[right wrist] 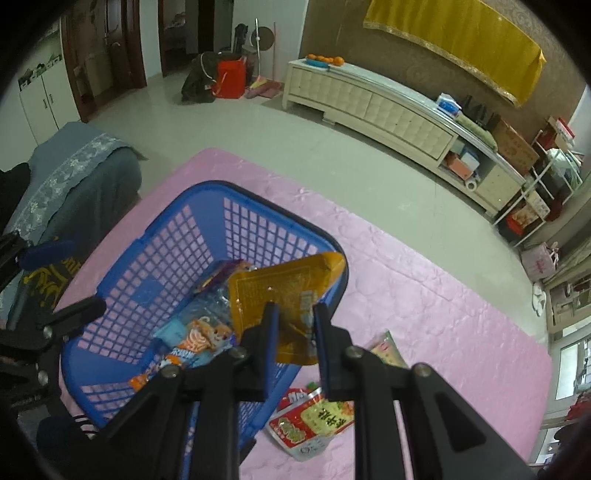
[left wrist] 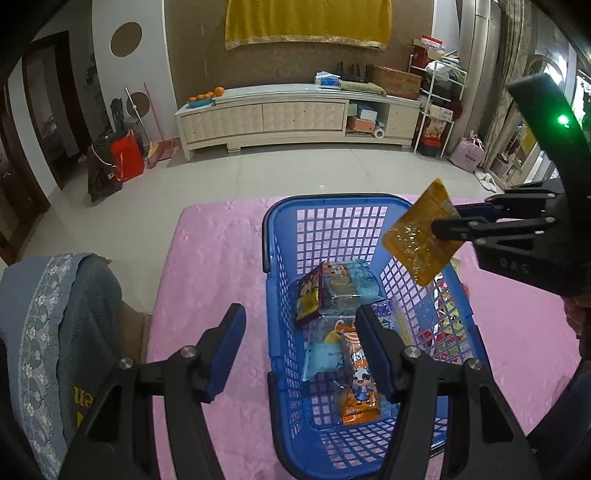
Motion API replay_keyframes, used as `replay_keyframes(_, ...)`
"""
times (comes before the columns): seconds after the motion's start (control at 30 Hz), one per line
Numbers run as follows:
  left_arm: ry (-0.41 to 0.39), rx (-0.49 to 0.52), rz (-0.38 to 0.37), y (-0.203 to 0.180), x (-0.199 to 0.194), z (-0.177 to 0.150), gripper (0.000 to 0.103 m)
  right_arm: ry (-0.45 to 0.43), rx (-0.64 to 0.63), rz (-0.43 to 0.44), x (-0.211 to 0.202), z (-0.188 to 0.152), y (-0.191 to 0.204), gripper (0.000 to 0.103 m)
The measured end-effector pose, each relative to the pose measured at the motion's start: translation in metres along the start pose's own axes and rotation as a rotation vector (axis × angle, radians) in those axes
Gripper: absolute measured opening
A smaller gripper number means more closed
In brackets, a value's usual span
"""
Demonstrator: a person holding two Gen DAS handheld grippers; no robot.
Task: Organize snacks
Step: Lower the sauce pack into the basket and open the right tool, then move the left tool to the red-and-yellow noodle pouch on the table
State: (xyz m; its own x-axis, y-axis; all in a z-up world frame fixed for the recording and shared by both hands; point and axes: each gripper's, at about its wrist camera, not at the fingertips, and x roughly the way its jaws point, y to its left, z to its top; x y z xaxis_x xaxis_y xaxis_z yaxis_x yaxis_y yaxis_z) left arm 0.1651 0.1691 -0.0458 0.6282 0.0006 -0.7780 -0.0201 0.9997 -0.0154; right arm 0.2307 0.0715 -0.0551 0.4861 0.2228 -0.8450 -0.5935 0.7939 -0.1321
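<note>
The left gripper (left wrist: 301,349) hangs nearest the lens with its blue-padded jaws standing moderately wide and nothing between them, one finger over the blue basket (left wrist: 282,236) and the other over the pink cloth (left wrist: 221,258) that covers the counter. In the basket lie several snack packets: an orange packet with a cartoon panda (left wrist: 360,391) closest, a pale blue packet (left wrist: 325,360) just beside it, and farther in a purple and yellow packet (left wrist: 310,299) leaning against a clear bluish one (left wrist: 349,284). The right gripper (right wrist: 295,325) has its jaws drawn narrow and clamped on the lower edge of a flat amber packet (right wrist: 273,291), which it holds tilted in the air above the basket's right rim (right wrist: 334,291); in the left wrist view that same packet (left wrist: 421,236) hangs over the basket's far right corner, clear of the snacks below. Outside the basket, on the cloth just beside its right wall, lies a red and white packet with green printing (right wrist: 314,421), and a pale packet (right wrist: 386,349) shows partly behind the right gripper's finger. To the left of the counter stands a seat draped in grey-blue cloth with a lace band (left wrist: 55,321). Beyond lies a pale tiled floor (left wrist: 258,173), then a long cream cabinet (left wrist: 291,118) against the wall with a plate of oranges (left wrist: 205,98) at its left end, and a yellow cloth (left wrist: 306,22) hanging above it.
</note>
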Motion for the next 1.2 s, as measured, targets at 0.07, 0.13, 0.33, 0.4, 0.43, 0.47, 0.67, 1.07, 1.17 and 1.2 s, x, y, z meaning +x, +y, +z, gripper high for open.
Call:
replay_keyframes(0.07,0.003,-0.002,-0.003,0.0,0.002,0.002,0.06,0.005,-0.01,-0.034,0.005,0.002,0.0,0.025)
replay_keyframes(0.13,0.004,-0.003,0.001,0.0,0.003,0.004,0.06,0.009,-0.029,-0.085,0.01,0.002,0.002,0.032)
replay_keyframes(0.33,0.009,-0.001,0.004,0.0,0.001,0.004,0.061,-0.022,-0.085,-0.182,0.012,-0.001,0.004,0.077)
replay_keyframes(0.4,0.008,0.001,0.008,0.0,-0.002,0.004,0.061,-0.032,-0.073,-0.169,0.007,-0.004,0.002,0.079)
replay_keyframes(0.43,0.005,0.0,0.007,-0.001,-0.005,0.004,0.061,-0.03,-0.064,-0.155,0.004,-0.006,0.002,0.08)
replay_keyframes(0.47,0.002,-0.002,0.006,-0.001,-0.007,0.004,0.061,-0.028,-0.053,-0.141,0.001,-0.007,0.001,0.08)
replay_keyframes(0.67,-0.026,0.009,0.005,-0.01,-0.026,0.001,0.069,-0.038,-0.012,-0.099,-0.02,-0.019,-0.003,0.084)
replay_keyframes(1.07,-0.074,0.086,-0.026,-0.063,-0.063,-0.007,0.082,-0.042,0.092,-0.031,-0.068,-0.067,-0.034,0.089)
replay_keyframes(1.17,-0.07,0.11,-0.034,-0.08,-0.065,-0.009,0.082,-0.047,0.12,-0.021,-0.077,-0.082,-0.048,0.09)
replay_keyframes(1.2,-0.068,0.116,-0.038,-0.085,-0.065,-0.01,0.082,-0.05,0.125,-0.018,-0.081,-0.087,-0.051,0.09)
